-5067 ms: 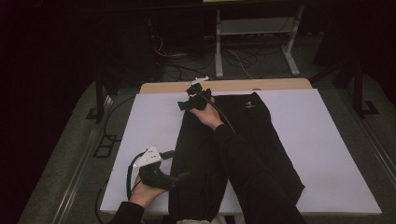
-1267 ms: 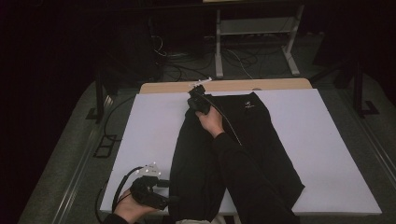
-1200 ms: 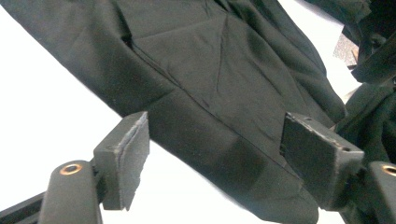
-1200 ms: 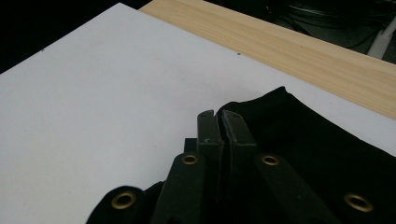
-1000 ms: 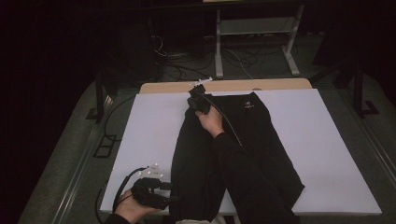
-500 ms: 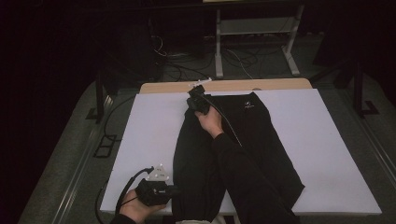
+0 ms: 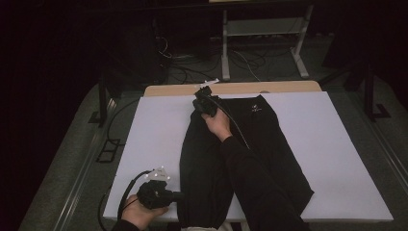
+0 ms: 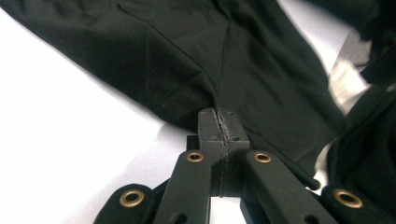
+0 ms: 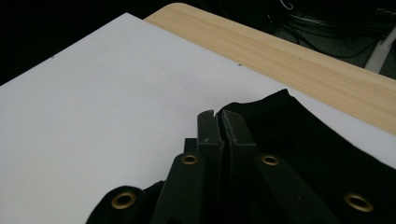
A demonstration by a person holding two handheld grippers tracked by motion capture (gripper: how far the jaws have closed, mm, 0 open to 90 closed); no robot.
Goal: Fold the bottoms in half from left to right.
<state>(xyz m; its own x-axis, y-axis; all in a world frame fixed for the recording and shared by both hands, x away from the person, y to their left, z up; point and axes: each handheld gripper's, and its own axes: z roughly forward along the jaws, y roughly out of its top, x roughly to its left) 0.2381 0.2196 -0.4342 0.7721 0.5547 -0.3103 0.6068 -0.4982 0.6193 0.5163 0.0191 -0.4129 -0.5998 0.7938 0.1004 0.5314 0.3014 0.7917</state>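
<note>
White sheeting covers the worktop [image 7: 144, 139]; each hand-held gripper, left [image 8: 219, 123] just closed and right [image 9: 218, 122], pinches the black fabric trousers [image 7: 269, 144], presumably to fold them.

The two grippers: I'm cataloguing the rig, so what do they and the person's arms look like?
Both are black. The left gripper carries a pale three-cornered plate and a black looping cable. The right gripper trails a thin black cable over a black sleeve. Its fingers are flat black bars on links with brass-coloured rivets.
</note>
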